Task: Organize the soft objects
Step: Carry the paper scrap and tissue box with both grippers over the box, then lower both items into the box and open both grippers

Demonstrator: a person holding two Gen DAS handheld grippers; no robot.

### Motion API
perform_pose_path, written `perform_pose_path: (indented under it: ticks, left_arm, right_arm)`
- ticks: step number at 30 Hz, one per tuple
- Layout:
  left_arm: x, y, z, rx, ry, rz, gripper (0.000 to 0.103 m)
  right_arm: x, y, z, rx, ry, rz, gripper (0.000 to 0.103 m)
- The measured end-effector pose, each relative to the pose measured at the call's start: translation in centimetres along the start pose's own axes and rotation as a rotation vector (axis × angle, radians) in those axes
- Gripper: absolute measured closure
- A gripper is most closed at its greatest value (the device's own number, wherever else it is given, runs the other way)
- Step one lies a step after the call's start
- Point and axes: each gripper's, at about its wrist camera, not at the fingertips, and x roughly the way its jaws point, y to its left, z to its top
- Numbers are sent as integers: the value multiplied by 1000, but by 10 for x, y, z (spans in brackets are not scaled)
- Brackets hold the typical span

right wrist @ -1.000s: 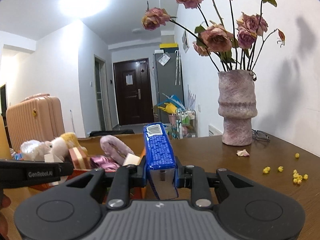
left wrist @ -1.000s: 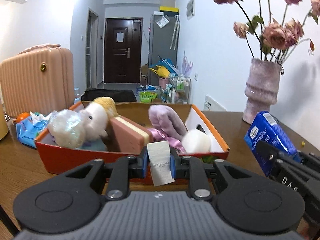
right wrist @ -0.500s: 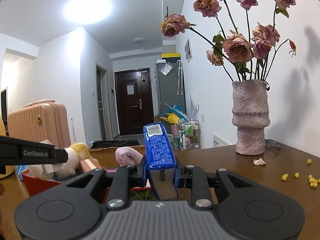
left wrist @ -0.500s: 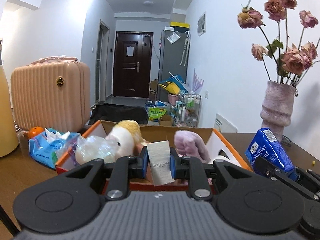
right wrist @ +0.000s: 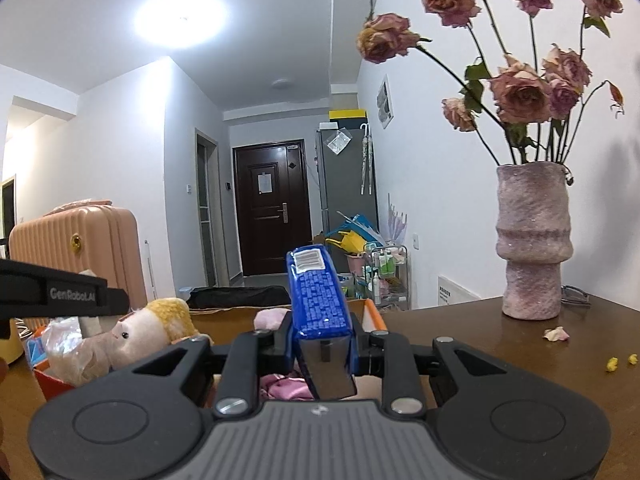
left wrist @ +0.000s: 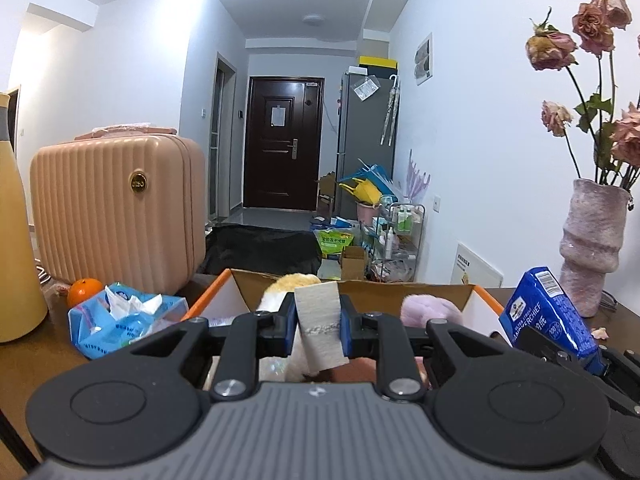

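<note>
My left gripper (left wrist: 318, 326) is shut on a pale grey-white soft block (left wrist: 320, 324), held over the near edge of the orange cardboard box (left wrist: 208, 296). My right gripper (right wrist: 322, 340) is shut on a blue tissue pack (right wrist: 318, 300), also seen in the left wrist view (left wrist: 548, 312), at the box's right side. The box holds a white and yellow plush toy (right wrist: 148, 328), a pink-purple plush (right wrist: 270, 318) and pink cloth (right wrist: 286, 386).
A pink suitcase (left wrist: 116, 212), an orange (left wrist: 82, 288) and an opened blue tissue pack (left wrist: 120, 316) lie left of the box. A yellow bottle (left wrist: 16, 240) stands far left. A pink vase of dried roses (right wrist: 532, 240) stands right, with petals and yellow crumbs (right wrist: 620, 362) on the wooden table.
Both grippers have risen and tilted up, so the box sits lower in view and its contents are mostly hidden behind the left gripper. Both still hold their objects.
</note>
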Motion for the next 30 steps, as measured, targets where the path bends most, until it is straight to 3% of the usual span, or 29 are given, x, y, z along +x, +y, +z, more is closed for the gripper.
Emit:
perform_pose_path:
  ticks: [22, 24, 27, 29, 30]
  left_arm:
    - [49, 19, 5, 29, 12, 56, 80]
    - [49, 19, 4, 23, 18, 68, 72]
    - [46, 22, 4, 15, 4, 81, 46]
    - [43, 24, 4, -3, -15, 90, 19]
    - [40, 25, 4, -8, -29, 102, 14]
  right_arm:
    - [54, 20, 2, -18, 51, 18, 80]
    - [57, 18, 2, -11, 71, 31, 78]
    - [58, 19, 0, -11, 90, 32, 74]
    - [56, 19, -1, -11, 80, 29, 59]
    - [55, 19, -1, -8, 76, 29, 44]
